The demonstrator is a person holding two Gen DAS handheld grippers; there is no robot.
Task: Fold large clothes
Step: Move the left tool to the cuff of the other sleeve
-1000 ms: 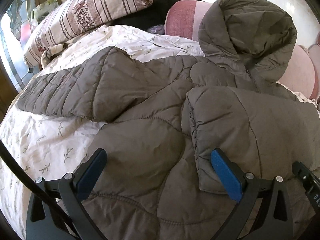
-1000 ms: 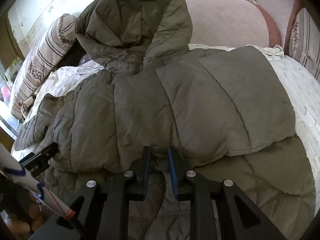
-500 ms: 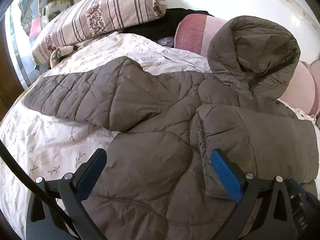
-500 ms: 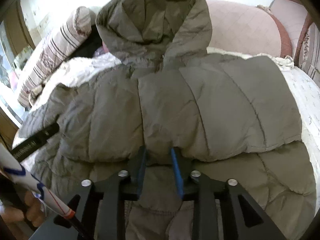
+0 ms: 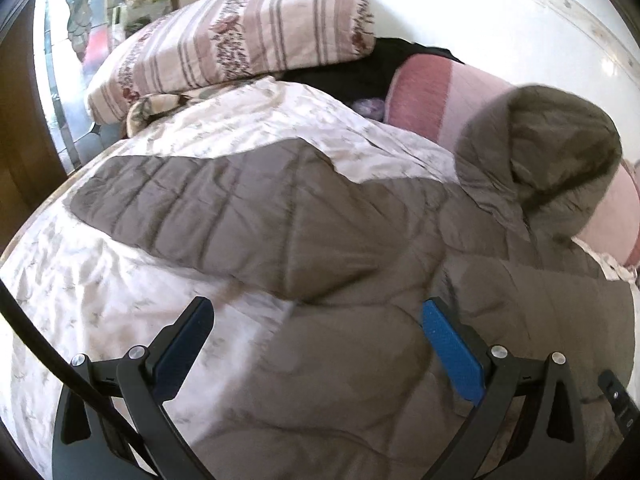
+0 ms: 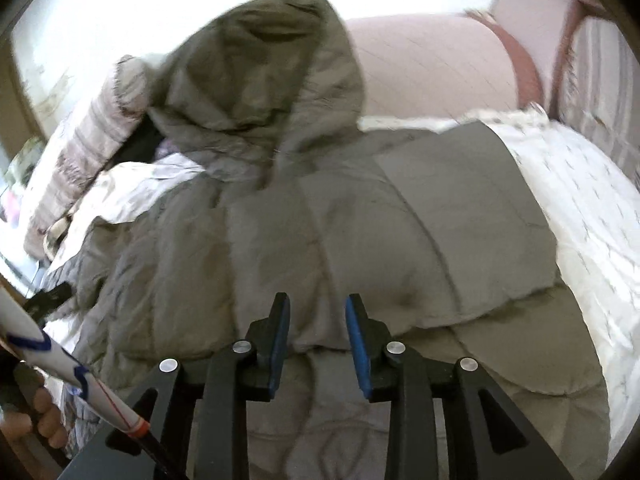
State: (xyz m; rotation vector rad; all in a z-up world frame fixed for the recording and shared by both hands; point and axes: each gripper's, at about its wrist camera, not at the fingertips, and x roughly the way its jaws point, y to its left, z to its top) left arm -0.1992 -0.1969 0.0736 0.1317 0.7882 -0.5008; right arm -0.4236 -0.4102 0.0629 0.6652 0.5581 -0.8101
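Lying across: grey-brown quilted hooded puffer jacket (image 5: pixel 360 264) spread on a bed (image 6: pixel 592 216) covered by a pale floral quilt (image 5: pixel 100 288).
Hood: propped up against a pink padded cushion (image 6: pixel 432 68) at the far end.
Near-side sleeve: folded inward over the chest in the right wrist view, cuff edge ending just ahead of the fingertips.
Other sleeve: stretched out flat toward the left over the quilt (left wrist view, slightly blurred).
Right gripper (image 6: pixel 318 320): jaws just opening, now a narrow gap apart, blue pads not pressing on anything; jacket fabric below and between them but not pinched.
Left gripper (image 5: pixel 316 332): jaws spread wide and released, hovering over the jacket's lower body and the quilt beside it.
Background: striped pink-and-white floral pillow (image 5: pixel 240 36) near the wall, dark garment (image 5: pixel 360 68) tucked behind it.
Person's hand (image 6: pixel 44 416): visible at the lower left edge of the right wrist view.
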